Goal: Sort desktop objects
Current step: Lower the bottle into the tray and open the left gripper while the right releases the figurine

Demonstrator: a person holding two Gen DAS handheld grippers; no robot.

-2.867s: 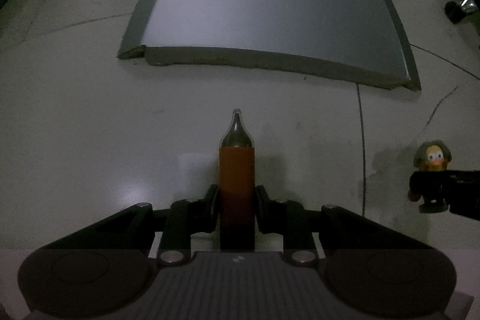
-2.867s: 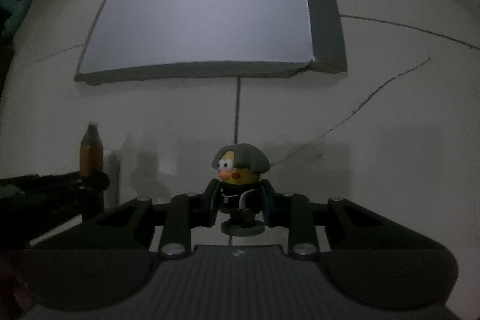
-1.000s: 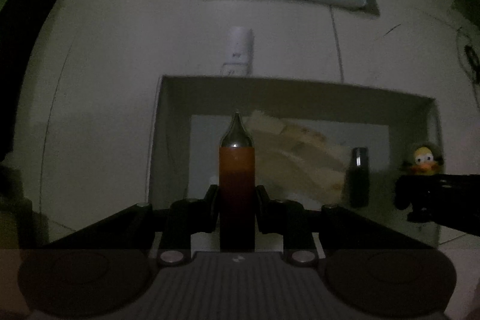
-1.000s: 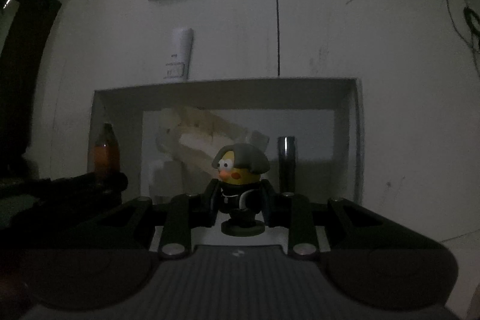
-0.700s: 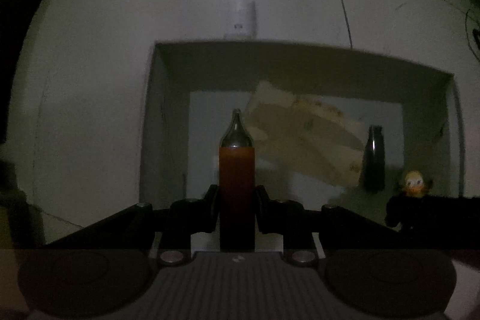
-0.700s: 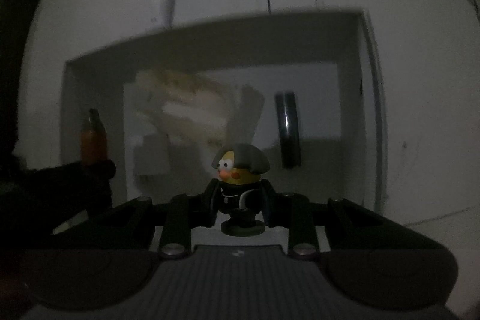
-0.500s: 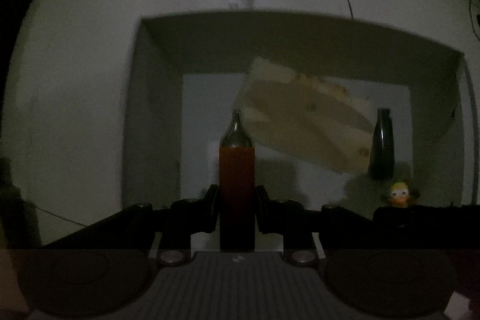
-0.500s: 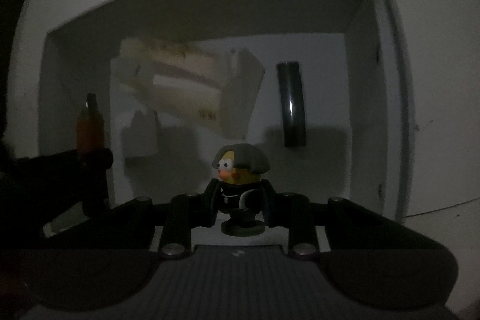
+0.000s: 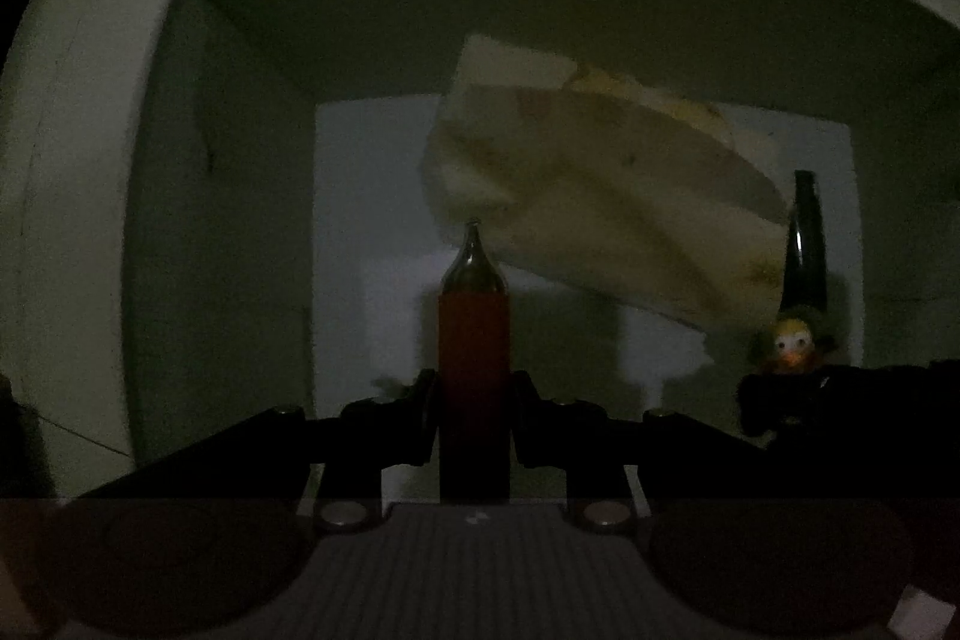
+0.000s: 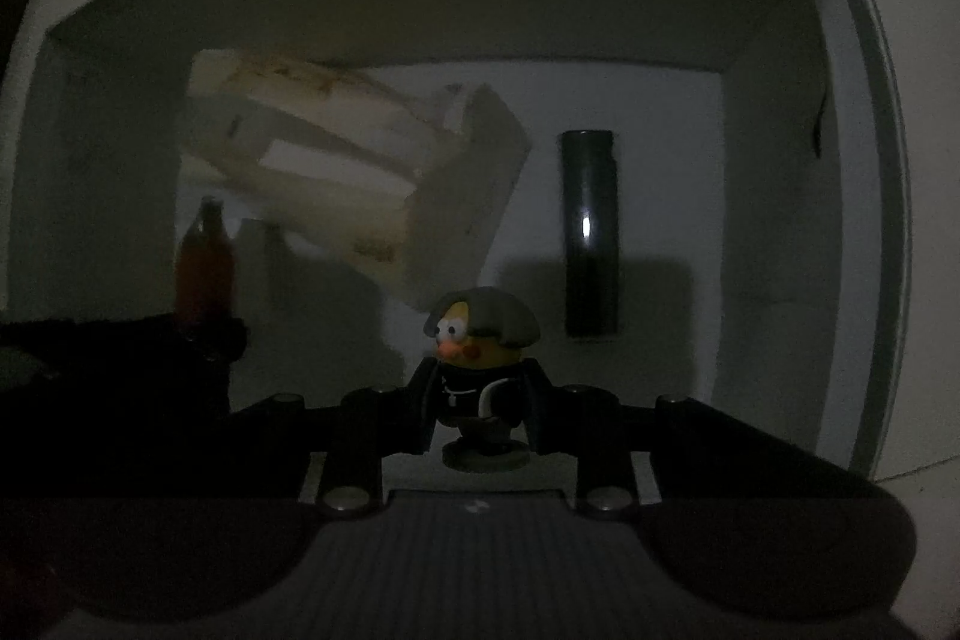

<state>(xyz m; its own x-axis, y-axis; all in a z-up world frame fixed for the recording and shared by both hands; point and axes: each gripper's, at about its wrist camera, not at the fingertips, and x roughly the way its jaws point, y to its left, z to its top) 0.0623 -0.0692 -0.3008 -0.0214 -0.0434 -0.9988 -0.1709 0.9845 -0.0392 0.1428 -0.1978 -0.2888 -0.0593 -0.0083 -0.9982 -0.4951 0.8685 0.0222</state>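
Observation:
My left gripper point(image 9: 474, 388) is shut on an orange bottle with a clear pointed top point(image 9: 474, 328), held upright over the open white box point(image 9: 156, 196). My right gripper point(image 10: 480, 400) is shut on a small duck figure with a yellow face and grey hat point(image 10: 480, 340), also over the box point(image 10: 864, 196). The bottle shows at the left of the right wrist view point(image 10: 204, 268). The duck figure shows at the right of the left wrist view point(image 9: 792, 346).
Inside the box lie a crumpled cream paper package point(image 9: 588, 208) point(image 10: 348, 160) and a dark cylinder point(image 10: 588, 232) point(image 9: 807, 244). The box walls rise on all sides. Pale floor point(image 9: 72, 16) surrounds the box. The scene is dim.
Both grippers have moved from the floor near the grey board to above the box and dropped lower into it. The box now fills both views. Both grips are unchanged.

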